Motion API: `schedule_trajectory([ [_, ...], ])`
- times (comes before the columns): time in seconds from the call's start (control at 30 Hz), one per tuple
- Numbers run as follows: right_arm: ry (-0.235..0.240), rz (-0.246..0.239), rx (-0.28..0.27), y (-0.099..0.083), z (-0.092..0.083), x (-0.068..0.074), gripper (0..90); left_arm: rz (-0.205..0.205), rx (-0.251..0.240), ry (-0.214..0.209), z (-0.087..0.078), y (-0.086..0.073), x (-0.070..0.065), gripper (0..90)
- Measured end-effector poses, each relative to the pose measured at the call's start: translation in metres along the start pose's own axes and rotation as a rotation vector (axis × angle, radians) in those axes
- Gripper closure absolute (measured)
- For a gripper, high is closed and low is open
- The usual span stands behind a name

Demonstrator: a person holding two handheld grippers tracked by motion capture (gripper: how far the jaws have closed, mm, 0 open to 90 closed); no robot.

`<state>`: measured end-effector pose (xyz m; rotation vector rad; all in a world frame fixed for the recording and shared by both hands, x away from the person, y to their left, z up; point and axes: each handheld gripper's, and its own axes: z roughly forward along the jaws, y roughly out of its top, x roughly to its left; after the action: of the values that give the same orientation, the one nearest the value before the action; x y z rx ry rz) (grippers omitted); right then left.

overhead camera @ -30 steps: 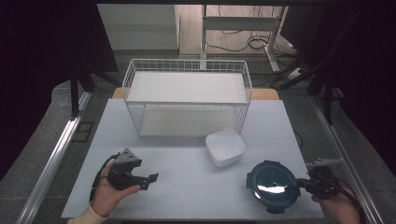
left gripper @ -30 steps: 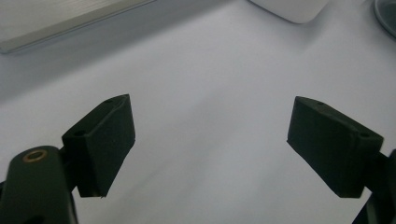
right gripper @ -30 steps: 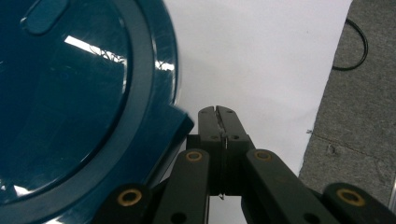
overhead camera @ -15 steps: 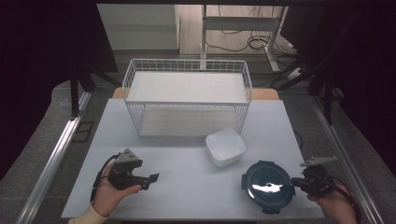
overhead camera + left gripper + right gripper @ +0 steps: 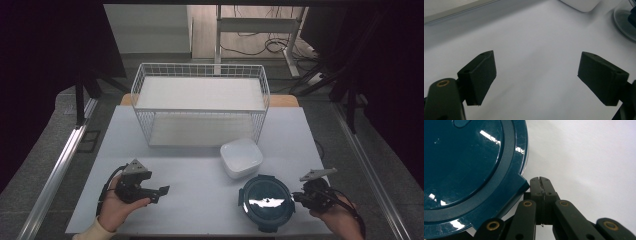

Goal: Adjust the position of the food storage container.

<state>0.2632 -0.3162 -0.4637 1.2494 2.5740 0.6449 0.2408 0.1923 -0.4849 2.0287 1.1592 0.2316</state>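
With my right tongs (image 5: 296,197) pressed together against the lid's (image 5: 266,201) tab, I nudge it gently leftward across the surface (image 5: 200,175), my left tongs (image 5: 162,191) apart and idle.

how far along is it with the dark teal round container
Early. Nothing sits in the white wire basket yet. In hand: the right gripper, jaws shut, is pressed against a side tab of the dark teal round lidded container and has nudged it leftward across the white table. The left gripper hovers open, holding nothing. The white square bowl stands untouched beside the container. Where the container should end up I can't tell.
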Motion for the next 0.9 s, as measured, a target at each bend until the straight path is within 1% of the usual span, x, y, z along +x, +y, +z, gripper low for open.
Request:
schedule_trajectory([
  [0.07, 0.011, 0.007, -0.012, 0.002, 0.003, 0.007, 89.7, -0.004, 0.002, -0.001, 0.001, 0.000, -0.001, 15.0],
  [0.1, 0.009, 0.009, -0.015, 0.002, 0.003, 0.009, 89.7, 0.002, 0.005, -0.001, 0.001, 0.000, -0.001, 15.1],
  [0.27, 0.007, 0.003, -0.017, 0.003, 0.005, 0.016, 89.7, 0.003, 0.008, -0.005, 0.003, -0.001, -0.001, 15.1],
  [0.37, 0.018, -0.020, -0.015, 0.006, 0.007, 0.026, 89.7, 0.000, 0.009, -0.005, 0.004, -0.001, -0.002, 15.0],
  [0.4, 0.028, -0.034, -0.016, 0.008, 0.009, 0.032, 89.7, 0.000, 0.009, -0.005, 0.003, -0.001, -0.002, 15.0],
  [0.43, 0.028, -0.034, -0.016, 0.008, 0.009, 0.032, 89.7, 0.000, 0.009, -0.005, 0.003, -0.001, -0.002, 15.0],
  [0.53, 0.054, -0.059, -0.019, 0.013, 0.012, 0.041, 89.7, -0.001, 0.007, -0.006, 0.002, -0.001, -0.002, 15.0],
  [0.57, 0.054, -0.059, -0.019, 0.013, 0.012, 0.041, 89.7, -0.002, 0.007, -0.006, 0.002, -0.001, -0.002, 15.0],
  [0.67, 0.073, -0.072, -0.021, 0.015, 0.015, 0.046, 89.7, -0.003, 0.008, -0.005, 0.002, -0.002, -0.002, 15.0],
  [0.9, 0.079, -0.091, -0.027, 0.016, 0.016, 0.050, 89.7, 0.000, 0.014, -0.004, 0.004, -0.002, -0.001, 15.0],
])
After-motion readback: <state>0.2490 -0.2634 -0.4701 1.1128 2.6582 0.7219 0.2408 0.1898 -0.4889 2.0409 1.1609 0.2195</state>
